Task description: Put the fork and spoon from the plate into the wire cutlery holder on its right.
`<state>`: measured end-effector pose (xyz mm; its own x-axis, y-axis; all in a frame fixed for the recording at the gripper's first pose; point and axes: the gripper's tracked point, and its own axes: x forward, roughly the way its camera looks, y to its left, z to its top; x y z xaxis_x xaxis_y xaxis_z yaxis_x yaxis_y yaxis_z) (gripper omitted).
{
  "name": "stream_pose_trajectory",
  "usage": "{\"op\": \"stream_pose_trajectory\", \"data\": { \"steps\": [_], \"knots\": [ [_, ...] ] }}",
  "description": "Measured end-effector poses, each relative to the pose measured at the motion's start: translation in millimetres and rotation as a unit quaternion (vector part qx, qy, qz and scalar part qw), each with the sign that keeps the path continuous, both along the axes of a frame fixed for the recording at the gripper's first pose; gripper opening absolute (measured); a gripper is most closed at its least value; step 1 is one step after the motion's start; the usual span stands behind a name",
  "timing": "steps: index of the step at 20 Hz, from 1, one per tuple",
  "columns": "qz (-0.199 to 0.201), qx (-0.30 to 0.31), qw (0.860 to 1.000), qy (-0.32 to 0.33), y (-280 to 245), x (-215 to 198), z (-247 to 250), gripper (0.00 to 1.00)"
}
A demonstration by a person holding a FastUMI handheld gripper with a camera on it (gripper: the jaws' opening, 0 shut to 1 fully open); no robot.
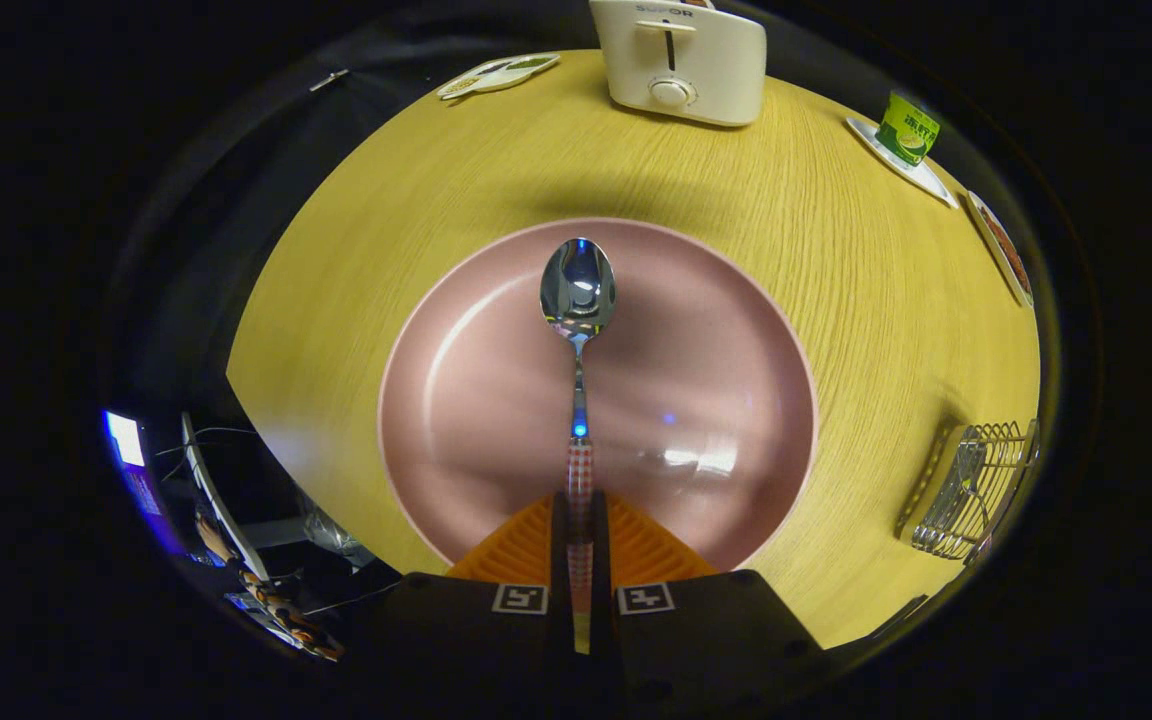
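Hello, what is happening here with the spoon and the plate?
A hand-held gripper is shut on the patterned handle of a spoon, with the bowl of the spoon pointing ahead over the pink plate. Whether the spoon is lifted or touches the plate is hard to tell. The wire cutlery holder lies to the right of the plate on the yellow wooden table. A white toaster stands beyond the plate.

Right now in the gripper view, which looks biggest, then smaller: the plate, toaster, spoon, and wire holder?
1. Pink plate, clearly biggest.
2. Toaster and spoon: unsure, because the spoon sits close, clamped in the gripper jaws.
3. Wire cutlery holder, smallest, though distorted.
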<state>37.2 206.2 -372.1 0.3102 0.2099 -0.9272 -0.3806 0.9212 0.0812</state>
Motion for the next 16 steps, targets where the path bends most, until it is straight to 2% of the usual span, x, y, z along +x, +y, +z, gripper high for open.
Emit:
{"op": "stream_pose_trajectory", "data": {
  "steps": [1,9,12,16],
  "knots": [
    [0.005,0.007,1.000,0.005,0.5,-1.4,2.4,0.07],
    [0.022,0.061,0.998,-0.002,-16.9,-22.3,75.4,0.07],
    [0.030,0.069,0.997,-0.005,-44.0,-36.2,110.1,0.07],
    [0.066,0.038,0.997,-0.022,-99.5,-51.0,150.7,0.07]
  ]
}}
